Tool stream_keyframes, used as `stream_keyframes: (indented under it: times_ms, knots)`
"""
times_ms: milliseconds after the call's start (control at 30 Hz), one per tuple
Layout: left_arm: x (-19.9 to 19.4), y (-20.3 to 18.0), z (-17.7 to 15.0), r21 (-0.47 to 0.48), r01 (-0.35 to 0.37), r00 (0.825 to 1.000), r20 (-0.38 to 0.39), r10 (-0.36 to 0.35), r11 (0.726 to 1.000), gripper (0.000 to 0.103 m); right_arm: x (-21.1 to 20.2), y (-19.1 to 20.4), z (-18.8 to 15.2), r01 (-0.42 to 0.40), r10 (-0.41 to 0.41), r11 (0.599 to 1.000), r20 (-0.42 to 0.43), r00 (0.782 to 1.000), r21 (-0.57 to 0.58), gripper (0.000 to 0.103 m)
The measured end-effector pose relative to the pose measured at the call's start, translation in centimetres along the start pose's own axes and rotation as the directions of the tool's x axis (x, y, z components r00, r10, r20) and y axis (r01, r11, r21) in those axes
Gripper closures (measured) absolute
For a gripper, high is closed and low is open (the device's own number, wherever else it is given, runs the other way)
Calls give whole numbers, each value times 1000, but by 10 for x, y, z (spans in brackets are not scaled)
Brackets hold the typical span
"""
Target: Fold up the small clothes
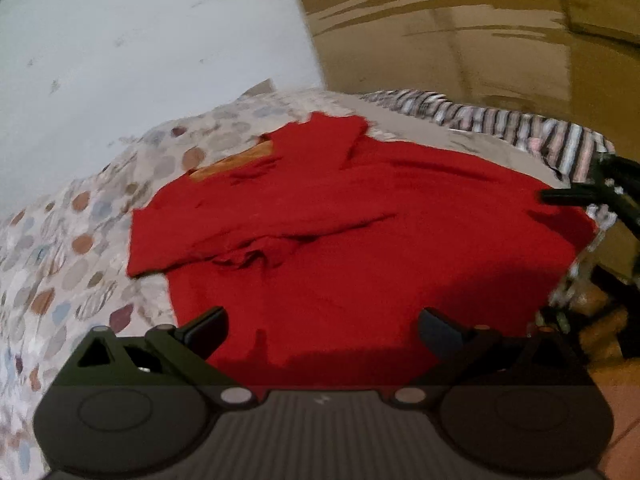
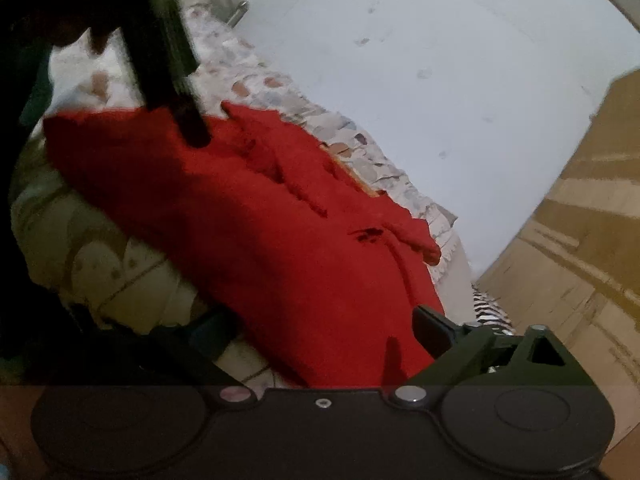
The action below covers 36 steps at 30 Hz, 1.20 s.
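Observation:
A red small garment (image 1: 360, 240) lies spread flat on a bed, with a sleeve folded across its far left part and an orange patch (image 1: 236, 162) showing near its top. My left gripper (image 1: 322, 332) hovers open over the garment's near edge, nothing between its fingers. A dark finger of the right gripper (image 1: 568, 194) reaches the garment's right corner. In the right wrist view the same garment (image 2: 260, 240) runs diagonally. My right gripper (image 2: 320, 336) stands open with the cloth's near edge between its fingers, pads not pressing. The left gripper's dark body (image 2: 168, 60) hangs over the garment's far corner.
The bed carries a spotted bedspread (image 1: 60, 240). A striped cloth (image 1: 520, 128) lies behind the garment at the back right. A white wall (image 1: 140, 40) and brown cardboard-coloured panels (image 1: 440, 20) stand beyond the bed. Reddish floor tiles (image 1: 620, 400) show at the right.

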<state>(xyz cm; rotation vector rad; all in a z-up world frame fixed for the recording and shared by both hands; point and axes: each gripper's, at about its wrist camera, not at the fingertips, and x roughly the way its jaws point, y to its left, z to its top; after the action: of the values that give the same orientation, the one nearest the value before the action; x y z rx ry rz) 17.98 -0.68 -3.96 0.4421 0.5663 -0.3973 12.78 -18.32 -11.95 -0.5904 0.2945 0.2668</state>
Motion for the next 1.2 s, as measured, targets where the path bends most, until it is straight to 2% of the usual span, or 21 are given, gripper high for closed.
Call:
stream_keyframes:
  times_ms: [33, 100, 167, 200, 267, 333, 400, 467, 533, 700, 767, 867, 900, 1100, 1200]
  knots:
    - [-3, -1, -2, 30, 18, 1000, 10, -18, 999, 0, 1, -5, 3, -19, 18, 999, 1, 1000, 26, 31]
    - [-11, -5, -7, 106, 48, 998, 43, -53, 993, 0, 6, -13, 9, -22, 22, 999, -1, 1000, 23, 52]
    - [-19, -12, -12, 178, 76, 994, 65, -89, 981, 0, 11, -21, 16, -69, 69, 997, -4, 998, 22, 61]
    - [-22, -16, -13, 207, 88, 992, 72, -105, 974, 0, 14, -28, 21, -110, 110, 993, -10, 994, 48, 73]
    - [-25, -25, -14, 252, 111, 988, 73, -133, 961, 0, 22, -50, 35, -219, 227, 963, -32, 973, 156, 85]
    - [-22, -36, -14, 277, 120, 988, 62, -142, 953, 0, 31, -73, 48, -294, 316, 917, -41, 948, 269, 86]
    - [-12, -48, -12, 287, 128, 990, 27, -142, 949, 0, 40, -96, 61, -345, 393, 850, -43, 919, 397, 88]
    - [6, -59, -9, 279, 116, 993, -28, -113, 953, 0, 50, -116, 70, -370, 457, 765, -40, 888, 526, 90]
    - [24, -64, -6, 260, 103, 993, -81, -84, 960, 0, 58, -129, 74, -372, 503, 701, -52, 863, 608, 90]
    - [36, -56, -1, 209, 30, 999, -38, -22, 978, 0, 69, -146, 78, -393, 588, 576, -30, 808, 717, 91]
    - [37, -49, -1, 206, -11, 1000, -24, 17, 979, 0, 70, -149, 78, -397, 604, 550, -23, 796, 735, 91]
    - [37, -36, -1, 210, -89, 995, -18, 95, 974, 11, 72, -154, 75, -394, 622, 516, -17, 783, 760, 91]
    - [36, -31, -1, 214, -103, 994, -18, 109, 971, 12, 73, -155, 73, -392, 627, 504, -14, 779, 769, 91]
    - [24, 5, 5, 221, -163, 986, 1, 167, 962, 12, 77, -157, 70, -385, 638, 475, -8, 770, 791, 91]
    - [21, 24, 11, 193, -157, 987, -6, 161, 969, 12, 81, -157, 68, -380, 639, 459, -2, 769, 803, 91]
